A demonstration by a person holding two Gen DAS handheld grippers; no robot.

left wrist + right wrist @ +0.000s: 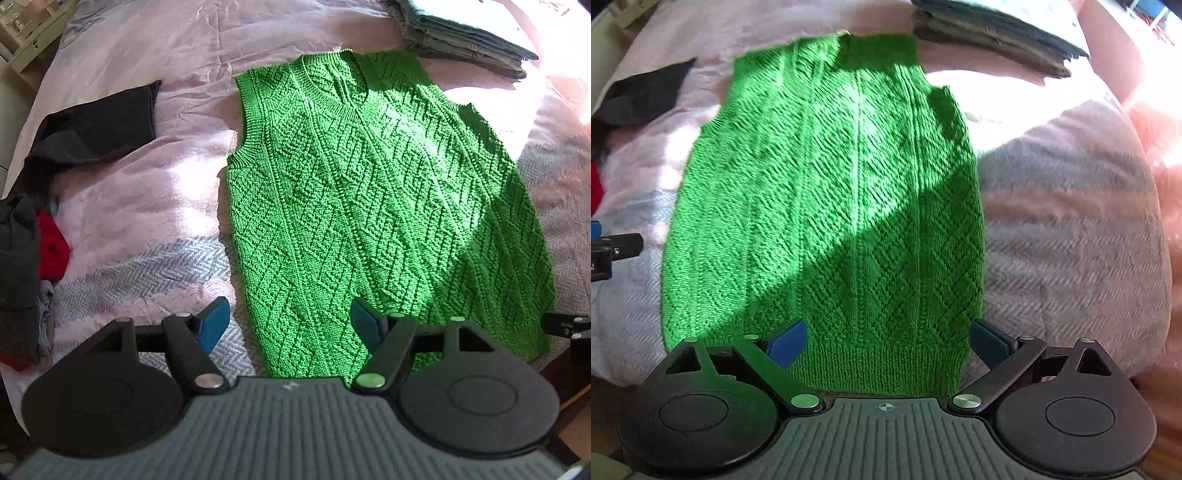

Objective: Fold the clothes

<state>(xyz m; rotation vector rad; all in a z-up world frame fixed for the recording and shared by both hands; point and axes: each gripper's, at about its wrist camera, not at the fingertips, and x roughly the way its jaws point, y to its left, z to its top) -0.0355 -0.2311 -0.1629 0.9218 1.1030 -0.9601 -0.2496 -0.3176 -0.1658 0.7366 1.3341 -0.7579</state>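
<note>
One pink bedspread (155, 55) fills both views. Across the centre of each frame lies a green knitted vest (369, 206), spread flat and not yet folded. Finished folded clothes (469, 40) sit stacked at upper right; an unfolded dark pile (22, 258) waits at far left. At the bottom edge, the left gripper (290, 325) and right gripper (888, 341) hover over the vest's hem, jaws apart, holding nothing.

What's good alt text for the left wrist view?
A green knit vest lies flat on a pink bedspread, with the open left gripper above its near left hem corner. Dark clothes lie to the left, a folded stack at the far right.
</note>
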